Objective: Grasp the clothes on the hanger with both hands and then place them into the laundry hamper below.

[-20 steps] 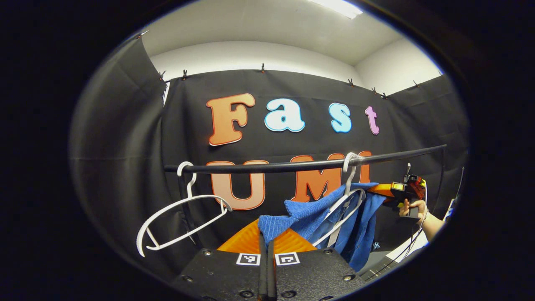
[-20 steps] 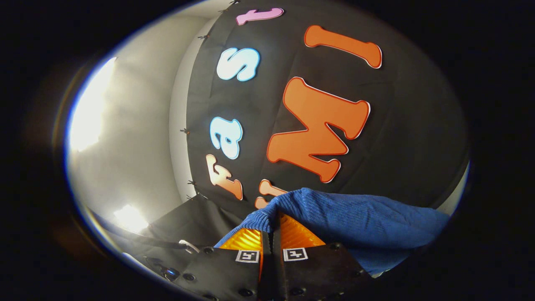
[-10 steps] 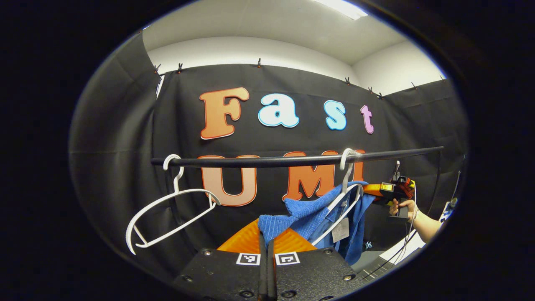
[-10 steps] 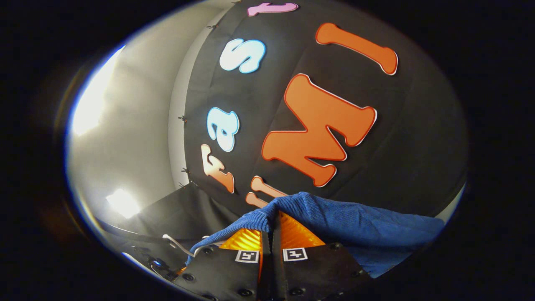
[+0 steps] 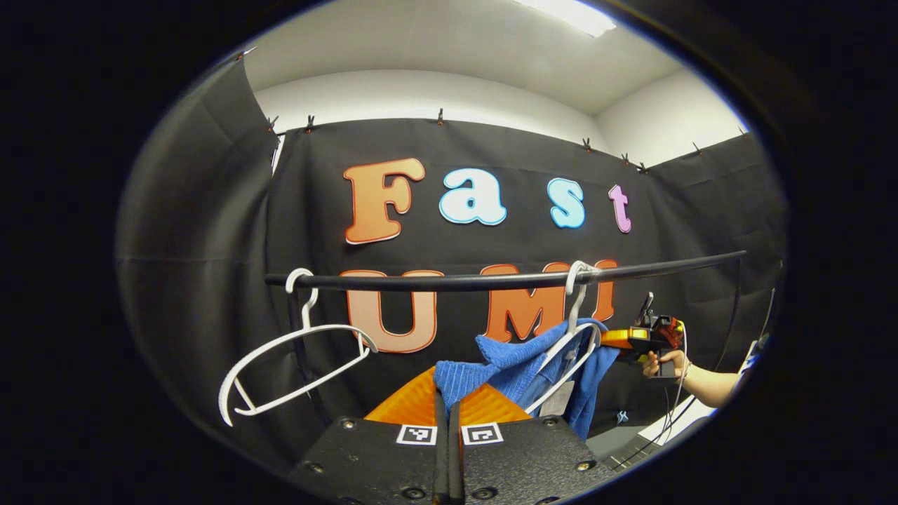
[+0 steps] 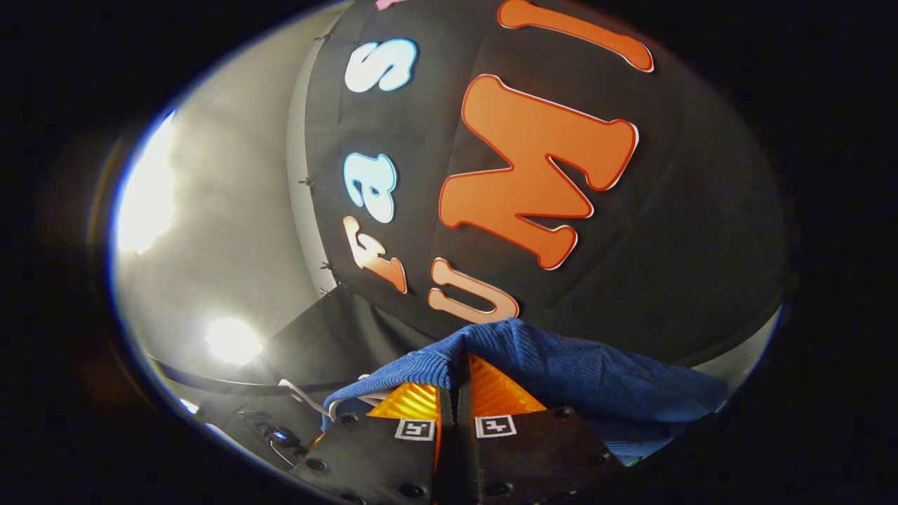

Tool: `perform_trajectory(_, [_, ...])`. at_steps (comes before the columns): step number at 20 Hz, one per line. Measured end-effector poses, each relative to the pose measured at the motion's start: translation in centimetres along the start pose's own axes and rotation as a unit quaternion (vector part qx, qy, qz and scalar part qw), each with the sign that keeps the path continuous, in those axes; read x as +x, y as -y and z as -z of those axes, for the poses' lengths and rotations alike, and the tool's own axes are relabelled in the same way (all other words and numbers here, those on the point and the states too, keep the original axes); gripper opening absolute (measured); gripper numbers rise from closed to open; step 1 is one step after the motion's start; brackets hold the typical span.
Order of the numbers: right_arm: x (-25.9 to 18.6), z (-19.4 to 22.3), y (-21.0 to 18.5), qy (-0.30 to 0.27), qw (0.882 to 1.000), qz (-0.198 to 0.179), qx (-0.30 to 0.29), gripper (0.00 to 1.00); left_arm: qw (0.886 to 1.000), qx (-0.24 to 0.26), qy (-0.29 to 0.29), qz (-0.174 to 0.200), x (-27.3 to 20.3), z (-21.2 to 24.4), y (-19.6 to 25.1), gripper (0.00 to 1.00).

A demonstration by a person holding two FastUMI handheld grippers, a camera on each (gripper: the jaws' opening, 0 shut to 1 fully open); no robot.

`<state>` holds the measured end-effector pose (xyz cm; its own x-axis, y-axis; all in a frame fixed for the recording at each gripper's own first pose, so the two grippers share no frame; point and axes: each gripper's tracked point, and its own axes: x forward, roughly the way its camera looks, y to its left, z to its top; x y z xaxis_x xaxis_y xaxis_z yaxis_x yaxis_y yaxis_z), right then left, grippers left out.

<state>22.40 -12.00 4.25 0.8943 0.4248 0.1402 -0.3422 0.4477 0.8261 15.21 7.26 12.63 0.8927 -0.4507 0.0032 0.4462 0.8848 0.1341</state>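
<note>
Plainly, the left claw was clamped on a fold of the blue garment, its two fingers pressed together with the knit bunched between the tips. The right claw held likewise, closed on another edge of the same cloth, which draped off to its right side. In the left gripper view that right claw appeared farther off, beyond the garment, carried in a hand.

Between the two claws the garment was partly draped over a white hanger, whose hook sat on the black rail. So the grasp with both claws looked done, and the step in hand was most likely drawing the cloth off the hanger; the drop into the hamper was yet to come, and the hamper's place could not be told.

The next move probably called for lifting or sliding the cloth clear of the hanger's arms with both claws together, lest the knit snag on the hanger's end.

Outward, a second, empty hanger hung well apart near the rail's far end. The rail crossed close above, and the booth's wall stood behind it, so open room seemed to lie toward the person and downward.
</note>
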Motion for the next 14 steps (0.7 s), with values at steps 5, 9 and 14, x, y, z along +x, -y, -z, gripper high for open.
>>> perform_trajectory(5, [1.4,2.1,0.9,-0.020,0.999,-0.044,0.022,0.07,0.999,-0.003,0.028,-0.026,-0.3,-2.2,-0.4,0.00])
perform_trajectory(9, [2.0,5.7,2.2,-0.055,0.995,-0.071,0.052,0.07,0.998,0.015,0.049,-0.037,-1.0,-4.1,-0.1,0.00])
perform_trajectory(14, [3.0,7.6,3.1,-0.042,0.990,-0.104,0.086,0.10,0.997,0.025,0.055,-0.055,-1.4,-4.8,-0.3,0.00])
